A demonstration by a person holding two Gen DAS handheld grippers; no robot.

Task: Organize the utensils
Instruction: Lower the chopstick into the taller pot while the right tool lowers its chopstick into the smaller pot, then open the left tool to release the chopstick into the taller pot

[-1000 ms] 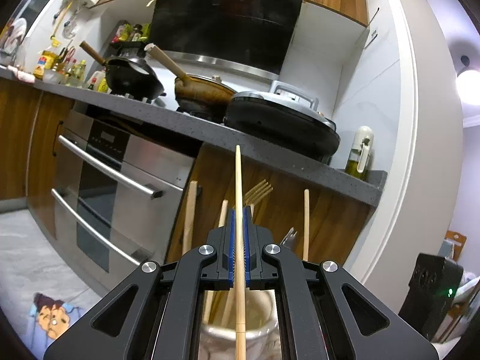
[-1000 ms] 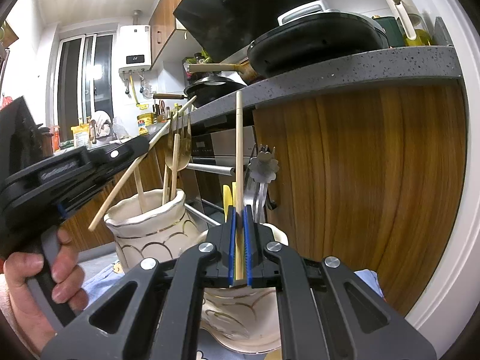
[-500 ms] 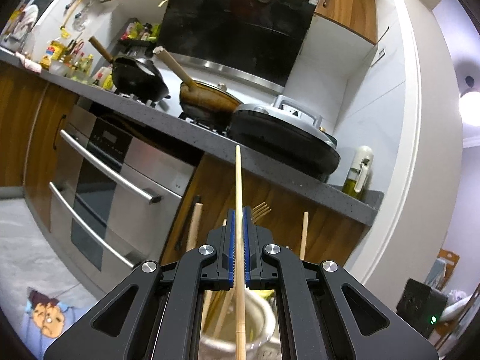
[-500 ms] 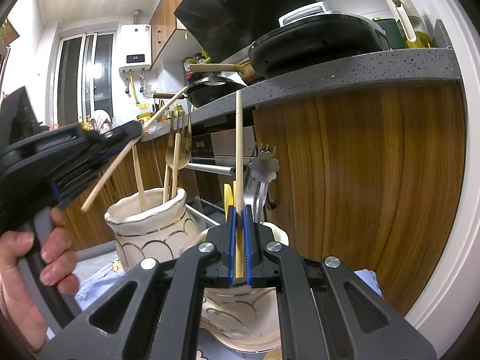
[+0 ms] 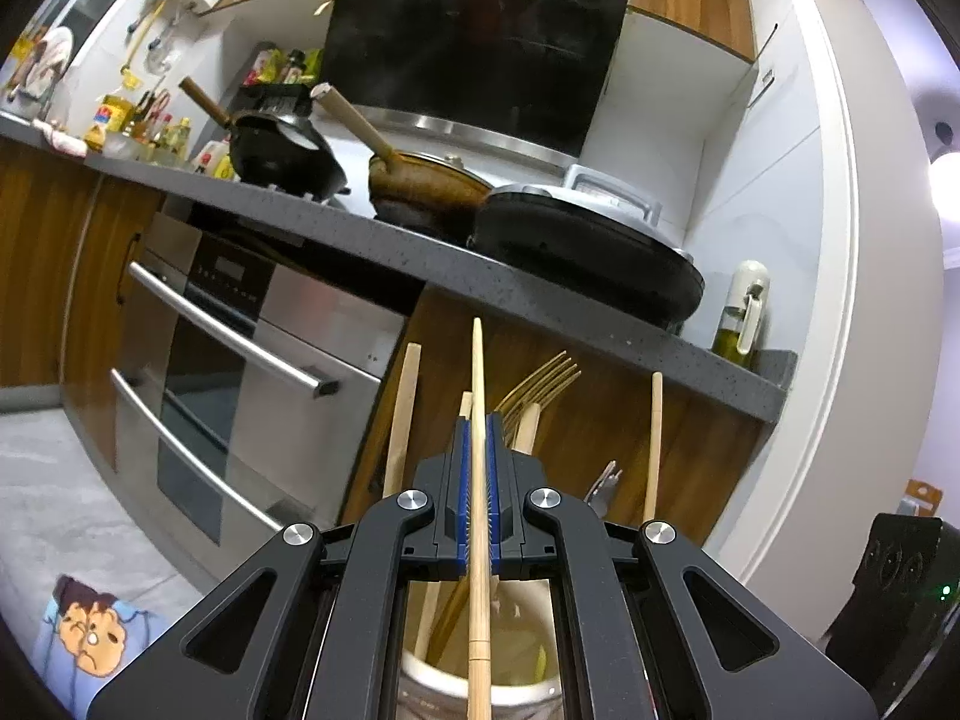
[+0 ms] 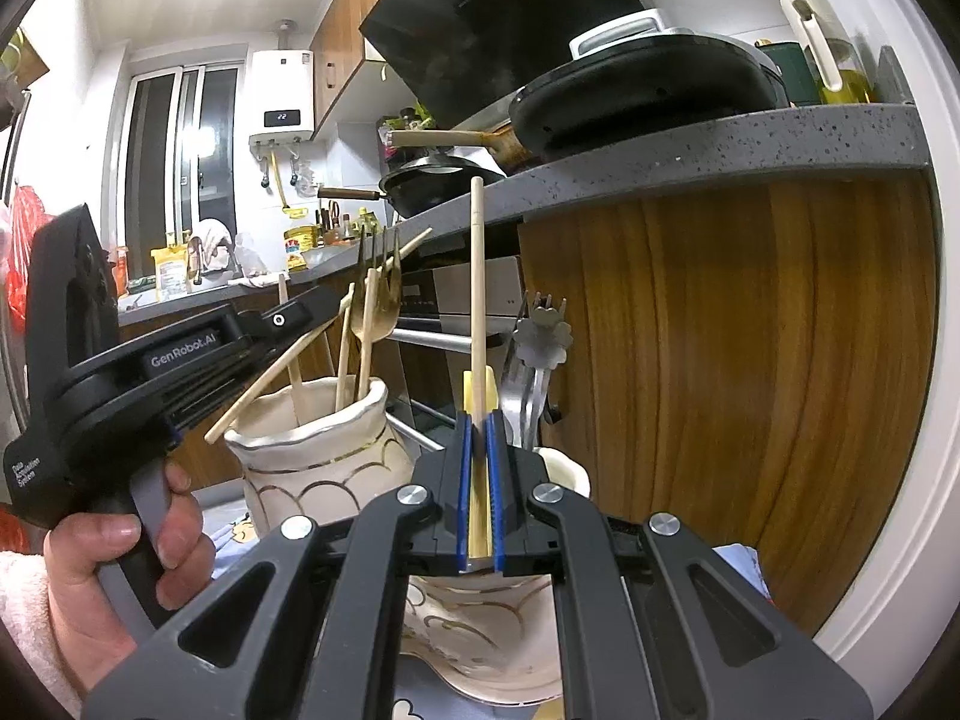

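My left gripper [image 5: 478, 423] is shut on a wooden chopstick [image 5: 477, 360], which runs back between the fingers over the mouth of a cream jar [image 5: 420, 681]. That jar holds wooden utensils and a gold fork [image 5: 543, 381]. The right wrist view shows this left gripper [image 6: 318, 315] in a person's hand [image 6: 120, 570], its chopstick [image 6: 252, 405] slanting above the left jar [image 6: 312, 468]. My right gripper [image 6: 478, 420] is shut on a second chopstick [image 6: 477, 276], upright over the nearer cream jar [image 6: 480, 630], which holds metal forks [image 6: 534, 348].
A grey countertop [image 5: 540, 294] with pans overhangs wooden cabinet fronts [image 6: 750, 390] just behind the jars. A steel oven [image 5: 252, 372] stands to the left. A cartoon-printed blue cloth [image 5: 84, 630] lies under the jars. The white wall edge [image 5: 840, 360] is on the right.
In the right wrist view the left gripper and its chopstick have shifted slightly right, closer over the left jar. The right gripper and its chopstick have not moved.
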